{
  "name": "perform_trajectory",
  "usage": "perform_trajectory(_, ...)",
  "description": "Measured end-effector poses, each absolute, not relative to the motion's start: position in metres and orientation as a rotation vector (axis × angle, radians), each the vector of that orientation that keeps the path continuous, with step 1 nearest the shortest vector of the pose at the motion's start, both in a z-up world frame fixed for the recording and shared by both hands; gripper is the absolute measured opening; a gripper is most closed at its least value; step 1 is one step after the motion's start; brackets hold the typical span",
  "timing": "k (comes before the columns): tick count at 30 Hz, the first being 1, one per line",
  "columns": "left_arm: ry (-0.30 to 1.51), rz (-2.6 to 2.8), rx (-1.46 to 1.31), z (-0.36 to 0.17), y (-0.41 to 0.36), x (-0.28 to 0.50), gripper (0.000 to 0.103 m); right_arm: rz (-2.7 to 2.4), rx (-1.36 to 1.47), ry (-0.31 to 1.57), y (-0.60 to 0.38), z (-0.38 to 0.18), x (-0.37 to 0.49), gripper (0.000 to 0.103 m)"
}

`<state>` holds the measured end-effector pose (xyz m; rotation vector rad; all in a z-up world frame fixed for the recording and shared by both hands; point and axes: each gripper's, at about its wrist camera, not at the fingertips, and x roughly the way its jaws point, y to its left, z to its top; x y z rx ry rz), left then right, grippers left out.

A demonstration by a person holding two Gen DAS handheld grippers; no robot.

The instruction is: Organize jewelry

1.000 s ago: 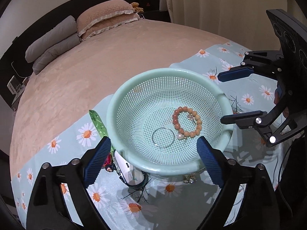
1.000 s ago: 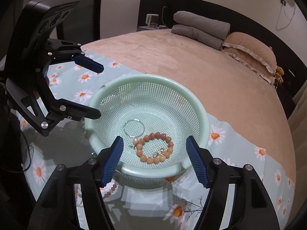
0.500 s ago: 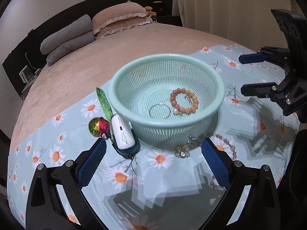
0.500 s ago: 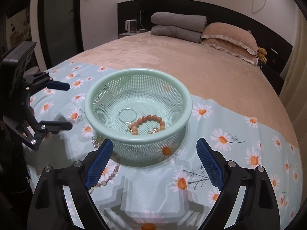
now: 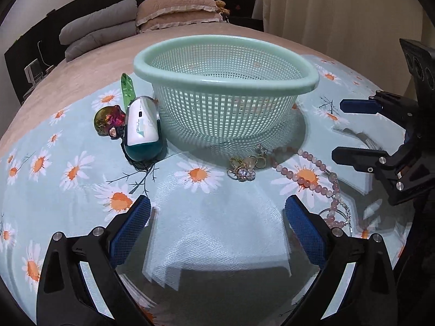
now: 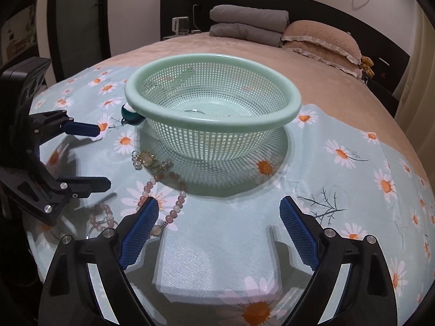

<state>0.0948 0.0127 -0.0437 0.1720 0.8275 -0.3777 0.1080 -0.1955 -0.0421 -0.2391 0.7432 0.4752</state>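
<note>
The basket [image 5: 225, 87] is pale green plastic, a moulded mesh wall under a smooth, softly shining rim. Under it lies a woven cloth [image 5: 212, 231], matt, with a fine visible weave and printed daisies. Beyond, the bed [image 6: 326, 81] has a matt, velvety cover. Near the basket, the beads [image 5: 307, 179] look polished and glassy pink, and the trinkets [image 5: 243, 167] beside them are bright gold-toned metal with sparkling stones. To the left, the case [image 5: 142, 126] is glossy white and teal plastic, and the charm [image 5: 107, 118] has a mirror-like iridescent finish. The fingers [image 6: 140, 228] carry matt, ribbed blue pads on black plastic.
</note>
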Motion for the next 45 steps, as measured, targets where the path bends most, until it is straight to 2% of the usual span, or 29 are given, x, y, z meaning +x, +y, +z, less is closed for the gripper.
perform_trajectory(6, 0.786, -0.373, 0.172, -0.060, 0.015, 0.093, 0.098, 0.474, -0.211, 0.793, -0.195, -0.065, 0.116, 0.087)
perform_trajectory(10, 0.782, -0.377, 0.162, -0.061, 0.017, 0.093, 0.098, 0.453, -0.157, 0.819, -0.199, -0.072, 0.121, 0.095)
perform_trajectory(13, 0.769, -0.381, 0.153, -0.061, 0.019, 0.091, 0.098, 0.473, -0.085, 0.835, -0.206, -0.075, 0.125, 0.095)
perform_trajectory(26, 0.755, -0.371, 0.178, -0.059, 0.017, 0.085, 0.098, 0.316, -0.086, 0.820, -0.196, -0.073, 0.103, 0.095)
perform_trajectory(27, 0.756, -0.375, 0.178, -0.059, 0.016, 0.086, 0.097, 0.304, -0.085, 0.820, -0.196, -0.072, 0.102, 0.095)
perform_trajectory(29, 0.745, -0.399, 0.195, -0.056, 0.010, 0.086, 0.084, 0.279, -0.085, 0.821, -0.194, -0.072, 0.100, 0.094)
perform_trajectory(31, 0.734, -0.419, 0.221, -0.055, 0.003, 0.086, 0.075, 0.282, -0.076, 0.827, -0.191, -0.072, 0.097, 0.086)
perform_trajectory(33, 0.739, -0.447, 0.205, -0.053, 0.001, 0.091, 0.063, 0.312, -0.081, 0.814, -0.185, -0.071, 0.090, 0.061)
perform_trajectory(34, 0.748, -0.458, 0.190, -0.053, 0.001, 0.095, 0.056, 0.328, -0.093, 0.805, -0.181, -0.070, 0.087, 0.055)
perform_trajectory(35, 0.759, -0.475, 0.173, -0.053, 0.002, 0.099, 0.050, 0.348, -0.093, 0.797, -0.178, -0.070, 0.084, 0.043)
perform_trajectory(38, 0.776, -0.509, 0.133, -0.054, 0.005, 0.103, 0.033, 0.360, -0.100, 0.787, -0.172, -0.068, 0.080, 0.030)
perform_trajectory(39, 0.780, -0.530, 0.131, -0.054, 0.004, 0.102, 0.027, 0.365, -0.098, 0.785, -0.171, -0.068, 0.079, 0.022)
perform_trajectory(40, 0.787, -0.544, 0.133, -0.055, 0.002, 0.102, 0.016, 0.370, -0.094, 0.783, -0.171, -0.067, 0.079, 0.016)
perform_trajectory(41, 0.793, -0.542, 0.144, -0.055, 0.000, 0.103, 0.014, 0.382, -0.088, 0.786, -0.169, -0.066, 0.079, 0.006)
perform_trajectory(44, 0.807, -0.556, 0.129, -0.057, -0.003, 0.105, 0.004, 0.381, -0.086, 0.786, -0.168, -0.065, 0.078, 0.006)
perform_trajectory(45, 0.813, -0.560, 0.113, -0.057, -0.003, 0.105, 0.003, 0.397, -0.055, 0.795, -0.171, -0.064, 0.078, 0.006)
